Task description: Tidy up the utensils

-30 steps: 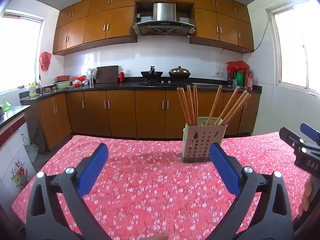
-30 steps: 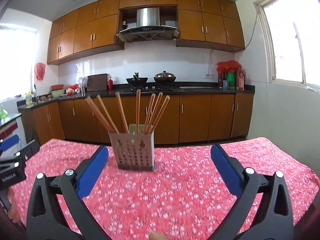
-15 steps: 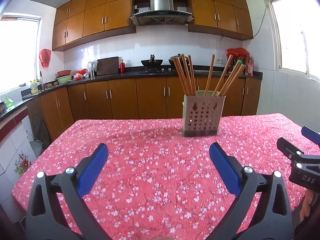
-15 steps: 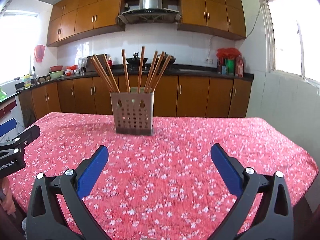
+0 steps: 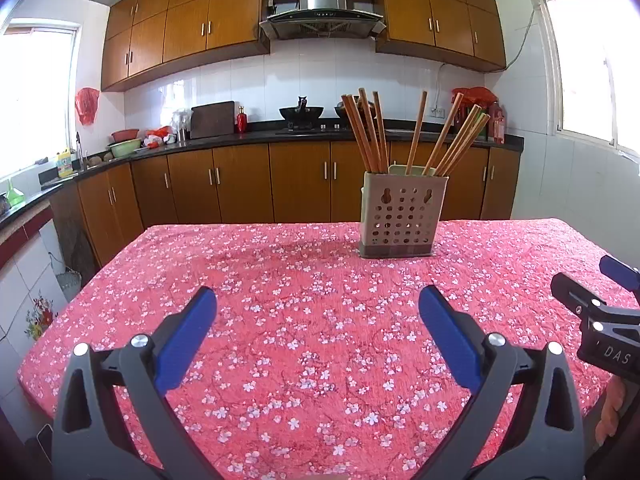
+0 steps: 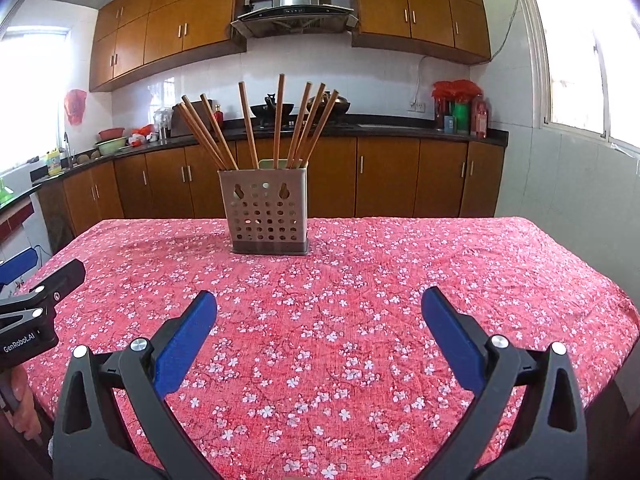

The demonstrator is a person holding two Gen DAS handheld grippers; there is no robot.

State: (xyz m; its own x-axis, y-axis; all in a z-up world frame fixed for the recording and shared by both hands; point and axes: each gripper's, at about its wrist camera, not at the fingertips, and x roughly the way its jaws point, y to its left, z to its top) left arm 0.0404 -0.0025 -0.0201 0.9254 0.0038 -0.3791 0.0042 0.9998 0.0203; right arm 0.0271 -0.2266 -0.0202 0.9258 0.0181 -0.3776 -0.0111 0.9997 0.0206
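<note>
The left gripper [image 5: 318, 312] hangs low over the near part of the table, its blue-padded jaws spread wide with nothing between them, and the right gripper [image 6: 319, 314] is held the same way, splayed and empty; each shows at the edge of the other's view, so the two sit side by side, well apart, at the near edge. Both point toward the perforated utensil holder [image 5: 403, 216], which stands upright on the red floral tablecloth [image 5: 280, 320] toward the far side, clear of either gripper. A bundle of wooden chopsticks [image 5: 370, 132] already stands in it, fanned out and leaning against the rim in loose groups, likely because the holder is divided inside, though the partitions cannot be made out from here. No loose utensil lies on the cloth in either view, so the sorting looks either finished or about to start from the holder itself. With both jaws wide and level, the pose reads as a ready stance. The slim, crowded sticks would probably call for a careful pinch near the tops.
</note>
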